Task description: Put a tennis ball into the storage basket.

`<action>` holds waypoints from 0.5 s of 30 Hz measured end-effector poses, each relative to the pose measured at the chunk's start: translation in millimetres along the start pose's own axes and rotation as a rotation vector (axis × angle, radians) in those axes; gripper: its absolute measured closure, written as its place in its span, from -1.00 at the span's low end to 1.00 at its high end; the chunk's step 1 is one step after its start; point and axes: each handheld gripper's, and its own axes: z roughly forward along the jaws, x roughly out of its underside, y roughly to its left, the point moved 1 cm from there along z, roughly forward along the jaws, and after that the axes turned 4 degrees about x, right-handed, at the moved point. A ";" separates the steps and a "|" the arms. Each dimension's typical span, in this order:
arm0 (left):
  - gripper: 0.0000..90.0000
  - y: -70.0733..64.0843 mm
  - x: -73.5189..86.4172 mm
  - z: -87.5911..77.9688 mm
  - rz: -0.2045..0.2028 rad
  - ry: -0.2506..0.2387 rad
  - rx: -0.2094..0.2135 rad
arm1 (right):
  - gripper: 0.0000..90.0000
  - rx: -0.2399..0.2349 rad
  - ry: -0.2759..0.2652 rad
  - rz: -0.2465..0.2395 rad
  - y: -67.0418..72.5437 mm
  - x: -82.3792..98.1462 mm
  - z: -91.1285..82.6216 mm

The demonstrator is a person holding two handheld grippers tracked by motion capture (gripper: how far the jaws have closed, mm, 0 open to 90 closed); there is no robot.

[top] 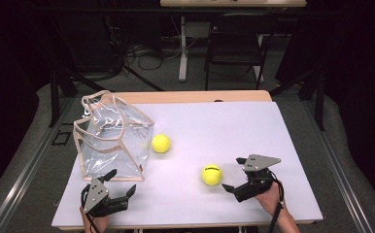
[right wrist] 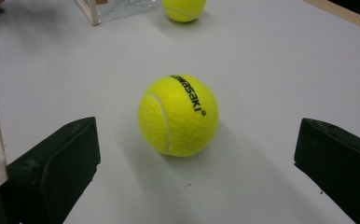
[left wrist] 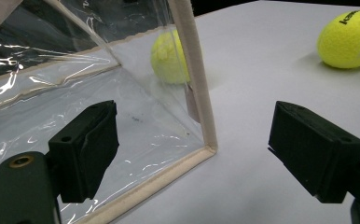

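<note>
The right gripper (top: 232, 175) rests low on the desk (top: 253, 126) with its jaws spread wide, and the near tennis ball (top: 211, 174) lies just ahead of it, centred on the open gap but not yet between the pads; in the right gripper view the ball (right wrist: 178, 115) sits on the desk apart from both jaws, printed lettering uppermost, so nothing is pinched. The left gripper (top: 122, 182) is likewise spread and empty; just beyond its jaws stands the clear bag (top: 112, 138) with beige trim, and in the left gripper view the bag's near bottom corner (left wrist: 208, 149) falls within the gap, one jaw seeming to overlap the transparent wall, though whether it touches I cannot tell. A second tennis ball (top: 161, 143) lies farther off from both grippers, just beside the bag's far side; it shows through the plastic in the left gripper view (left wrist: 170, 56). By my reading the step in hand is the approach to the near ball, presumably for putting it into the bag. The next move calls for sliding the right gripper forward until the ball's widest part is between the pads, then closing squarely, since a round ball may roll away from an off-centre squeeze; the left gripper may need to steady the bag's floppy rim.
</note>
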 end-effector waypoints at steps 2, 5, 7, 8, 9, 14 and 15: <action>-0.65 -0.3 -0.3 -0.1 0.004 0.006 0.003 | -1.00 -0.011 0.024 -0.008 0.8 -3.3 3.2; -0.65 -0.6 -0.4 -0.1 0.006 0.006 0.004 | -1.00 -0.028 0.047 -0.015 1.5 -8.4 7.1; -0.65 -0.3 -0.4 -0.2 0.007 0.008 0.004 | -1.00 -0.032 0.054 -0.020 2.3 -11.6 9.5; -0.65 -0.2 -0.4 -0.2 0.007 0.008 0.004 | -1.00 -0.036 0.057 -0.023 2.5 -12.4 10.3; -0.65 -0.4 -0.4 -0.1 0.005 0.009 0.003 | -1.00 -0.037 0.062 -0.024 3.1 -13.4 11.1; -0.65 -2.1 -0.9 1.0 0.017 0.015 0.004 | -1.00 -0.048 0.109 -0.032 3.8 -17.7 16.3; -0.65 -2.1 -0.9 1.0 0.017 0.015 0.004 | -1.00 -0.048 0.112 -0.034 4.2 -18.7 17.1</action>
